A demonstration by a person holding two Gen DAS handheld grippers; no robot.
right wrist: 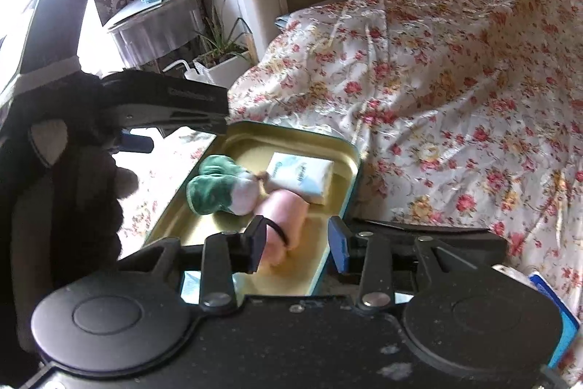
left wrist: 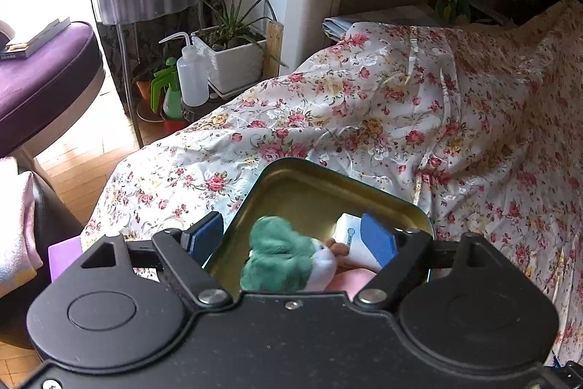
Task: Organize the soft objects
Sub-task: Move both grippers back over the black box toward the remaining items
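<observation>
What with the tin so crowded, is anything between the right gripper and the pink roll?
Nothing visible does. The pink roll lies in the tin just ahead of the open right gripper. The plush toy and tissue pack lie beyond it.

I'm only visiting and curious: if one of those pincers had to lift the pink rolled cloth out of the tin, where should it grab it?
Probably across the middle of the pink rolled cloth, coming from above. It lies on its side in the tin, with a dark band near the closer end holding it rolled. The green plush toy and tissue pack crowd the far end, so the near half is freer.
</observation>
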